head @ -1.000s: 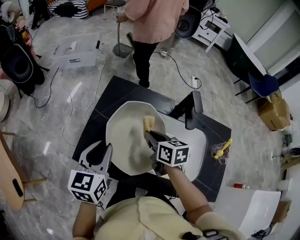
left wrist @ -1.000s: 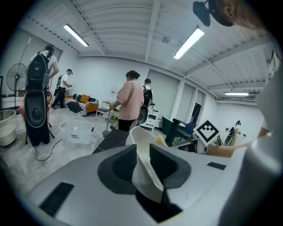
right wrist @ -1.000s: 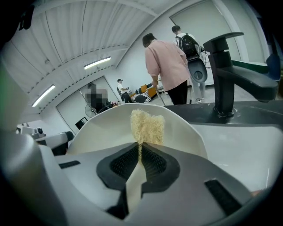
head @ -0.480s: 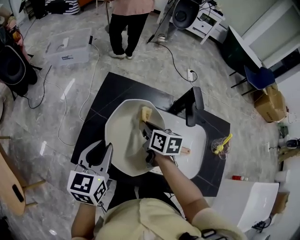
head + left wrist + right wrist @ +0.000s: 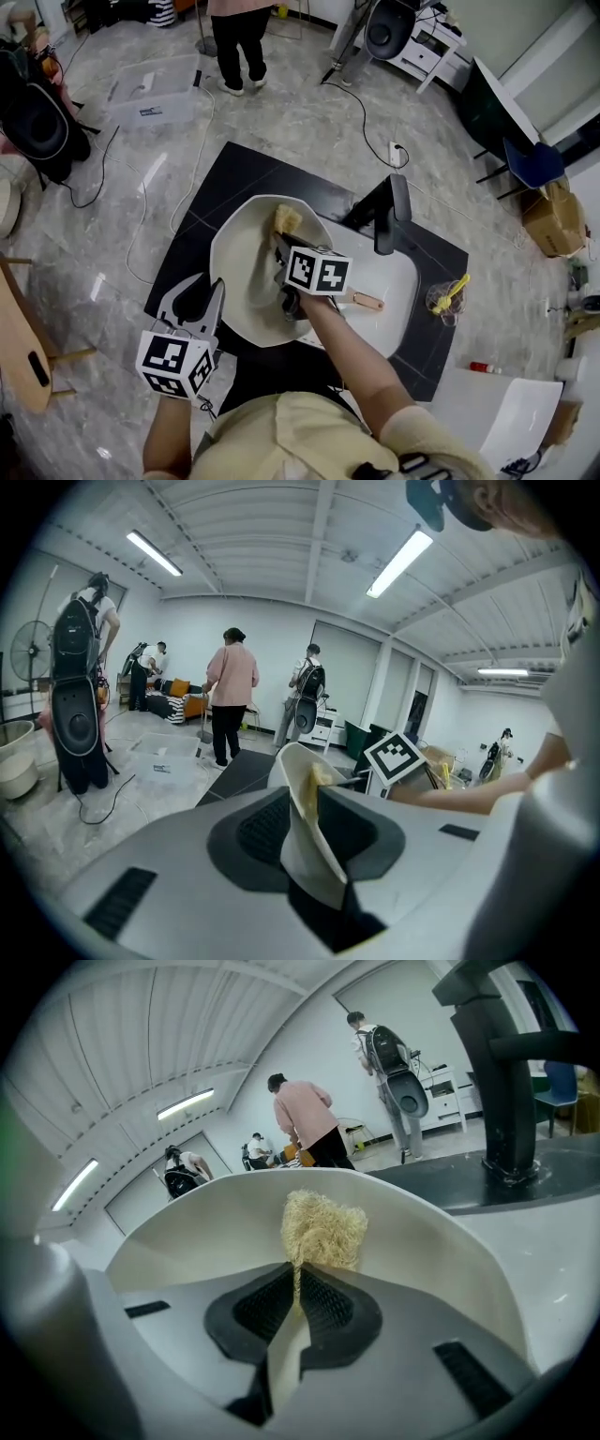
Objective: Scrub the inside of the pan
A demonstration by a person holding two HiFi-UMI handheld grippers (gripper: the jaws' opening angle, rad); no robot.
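Observation:
A cream pan (image 5: 246, 272) stands tilted in the white sink (image 5: 398, 281). My left gripper (image 5: 203, 302) is shut on the pan's near rim (image 5: 302, 841), which runs between its jaws. Inside the pan, my right gripper (image 5: 280, 241) is shut on a yellow fibrous scrubber (image 5: 287, 220). The scrubber (image 5: 323, 1230) presses against the pan's far inner wall (image 5: 202, 1232). A wooden handle (image 5: 367, 301) pokes out on the pan's right side, behind my right arm.
A black faucet (image 5: 389, 217) rises at the sink's far right edge. A glass with a yellow item (image 5: 444, 302) sits on the black counter (image 5: 216, 192) to the right. On the floor beyond are a person (image 5: 234, 37), a clear plastic box (image 5: 152, 91) and cables.
My right gripper has slid the scrubber farther up the pan's inner wall, away from me. The left gripper keeps its hold on the rim. The person behind has walked away.

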